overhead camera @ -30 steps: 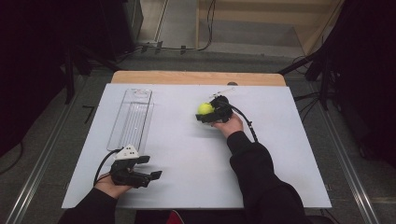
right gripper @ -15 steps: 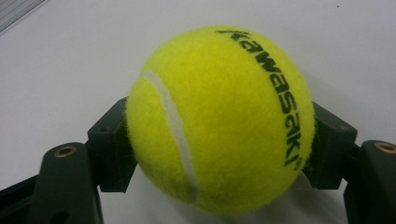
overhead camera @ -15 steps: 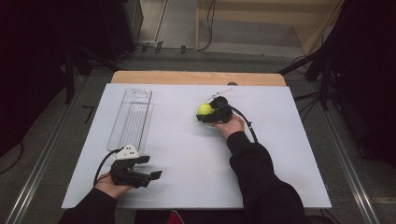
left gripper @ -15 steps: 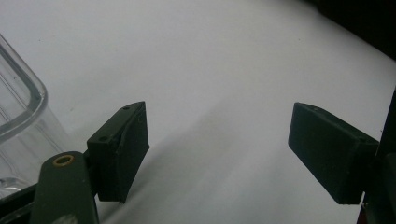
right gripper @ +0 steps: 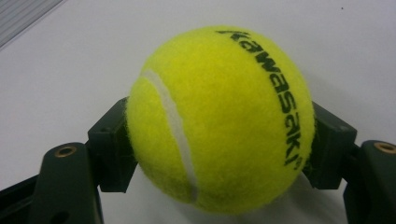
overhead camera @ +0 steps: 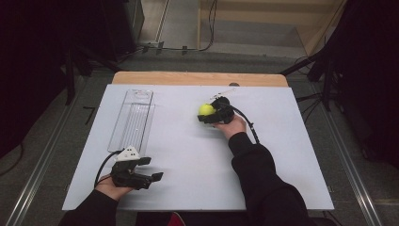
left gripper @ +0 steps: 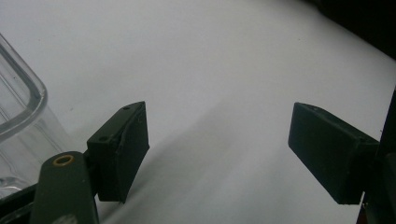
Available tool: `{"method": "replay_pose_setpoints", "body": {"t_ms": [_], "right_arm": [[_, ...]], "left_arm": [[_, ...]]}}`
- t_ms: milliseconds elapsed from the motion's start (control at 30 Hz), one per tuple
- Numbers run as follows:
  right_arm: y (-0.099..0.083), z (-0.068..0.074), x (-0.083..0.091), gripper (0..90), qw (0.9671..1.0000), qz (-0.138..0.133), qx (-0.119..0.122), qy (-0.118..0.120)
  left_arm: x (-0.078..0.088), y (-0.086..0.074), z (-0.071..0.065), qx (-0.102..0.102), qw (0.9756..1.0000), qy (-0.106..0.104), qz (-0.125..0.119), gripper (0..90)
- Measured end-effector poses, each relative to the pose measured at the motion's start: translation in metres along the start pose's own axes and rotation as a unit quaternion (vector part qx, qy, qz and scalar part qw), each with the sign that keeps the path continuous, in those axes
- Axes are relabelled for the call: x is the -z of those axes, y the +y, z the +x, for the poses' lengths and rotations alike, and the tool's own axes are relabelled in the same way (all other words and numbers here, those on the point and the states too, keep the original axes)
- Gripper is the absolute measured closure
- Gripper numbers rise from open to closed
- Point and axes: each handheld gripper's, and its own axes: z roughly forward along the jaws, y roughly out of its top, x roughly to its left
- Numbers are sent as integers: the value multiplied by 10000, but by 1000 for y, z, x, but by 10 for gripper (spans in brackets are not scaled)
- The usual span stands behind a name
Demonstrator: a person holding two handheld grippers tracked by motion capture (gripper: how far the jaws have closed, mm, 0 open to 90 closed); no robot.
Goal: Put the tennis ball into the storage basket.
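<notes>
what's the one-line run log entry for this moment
right gripper: shut on tennis ball | left gripper: open, holding nothing, near clear container | ball on table

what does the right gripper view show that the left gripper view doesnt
Right gripper view: a yellow tennis ball with black lettering, pinched between the two black jaws of the right hand-held gripper, which has just closed on it.

Left gripper view: the rounded corner of a clear plastic container at the left edge, and the left hand-held gripper with its jaws wide apart and nothing between them.

Both: two black jaws rising from the bottom, over the white table.
</notes>
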Motion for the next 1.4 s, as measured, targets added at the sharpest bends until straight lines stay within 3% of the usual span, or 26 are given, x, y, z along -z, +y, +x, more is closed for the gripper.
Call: {"method": "replay_pose_setpoints", "body": {"t_ms": [600,1067,1400], "right_arm": [[9,13,20,237,9997,-125,35,200],[14,30,40,237,9982,-244,228,491],[11,40,39,237,9976,-206,314,578]], "left_arm": [[-1,0,0,6,10000,9,-9,211],[0,0,0,-2,10000,37,-11,211],[0,0,0,-5,10000,40,-31,211]]}}
